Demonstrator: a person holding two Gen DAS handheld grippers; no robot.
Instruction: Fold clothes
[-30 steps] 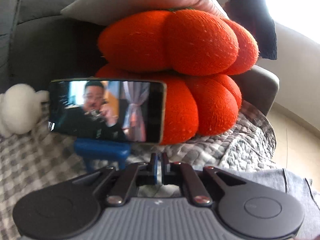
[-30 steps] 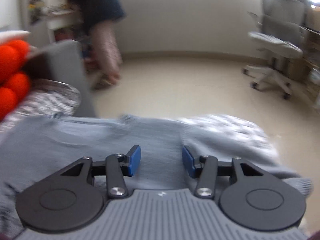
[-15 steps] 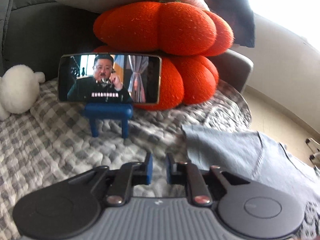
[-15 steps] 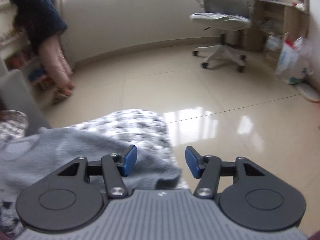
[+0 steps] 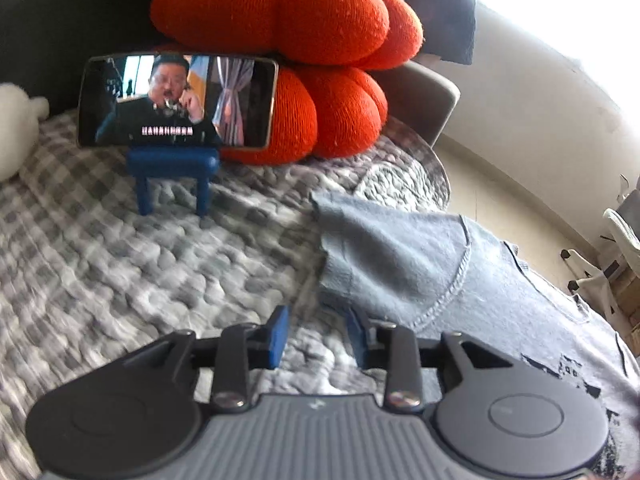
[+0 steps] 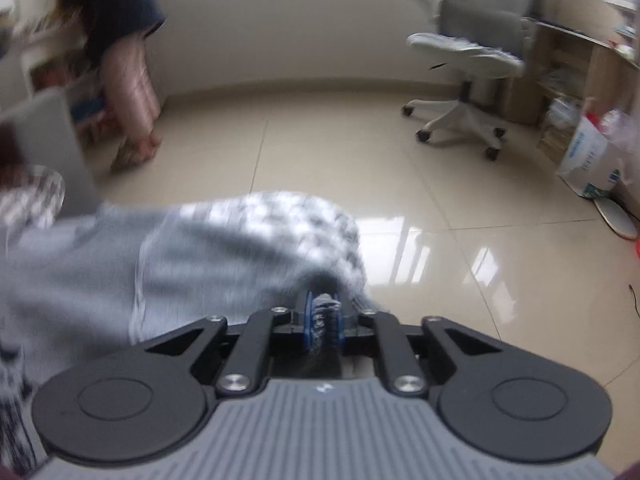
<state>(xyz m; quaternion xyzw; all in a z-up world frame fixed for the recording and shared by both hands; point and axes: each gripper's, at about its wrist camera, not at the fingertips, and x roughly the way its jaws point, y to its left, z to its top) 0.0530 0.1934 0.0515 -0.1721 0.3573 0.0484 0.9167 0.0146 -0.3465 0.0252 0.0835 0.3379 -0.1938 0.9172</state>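
Your grey T-shirt lies spread on the checked quilt of the sofa, one sleeve pointing toward the cushions and the body running off to the right. A dark print shows on its front (too blurred to read).

Your right gripper has its jaws pressed together on a bunched edge of the T-shirt, with folds of cloth pinched between the blue pads, out over the tiled floor.

Your left gripper has its jaws spread, with nothing between them. It hangs just above the quilt, right beside the sleeve's edge, and whether the right-hand finger touches the cloth cannot be told.

Beyond it, one phone sits sideways on one small blue stand, playing a video with a line of white subtitles (not legible). Behind it, two orange pumpkin cushions are stacked. One white plush toy rests at the left edge.

One office chair stands on the floor.
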